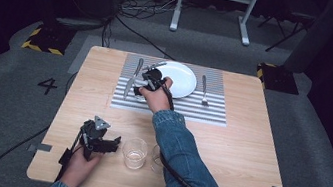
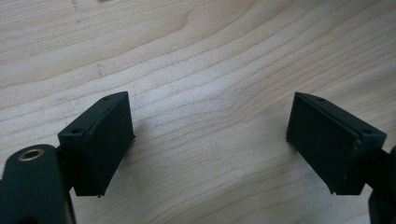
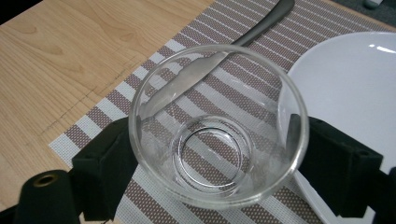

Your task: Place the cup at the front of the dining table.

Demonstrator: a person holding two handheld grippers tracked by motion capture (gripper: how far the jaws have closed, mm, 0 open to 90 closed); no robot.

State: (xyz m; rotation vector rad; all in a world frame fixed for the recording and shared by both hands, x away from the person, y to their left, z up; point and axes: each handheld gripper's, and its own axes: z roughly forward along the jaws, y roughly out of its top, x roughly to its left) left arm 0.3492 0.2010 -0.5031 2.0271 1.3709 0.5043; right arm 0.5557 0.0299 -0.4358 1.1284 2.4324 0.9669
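Right gripper view shows the right gripper with both black jaws pressed against the sides of a clear glass, holding it upright over the striped placemat. The knife lies just beyond and partly under the glass, and the white plate sits close on the right. In the high view this places the glass at the placemat's left part, between knife and plate. The risks, as I judge them: smooth glass may slip from the pads if the squeeze eases, and lowering it here could set its base on the knife blade or the plate rim, leaving it tilted and prone to tipping. The left gripper rests at the near left with jaws spread wide over bare table, beside two more tumblers that a careless sweep could knock.
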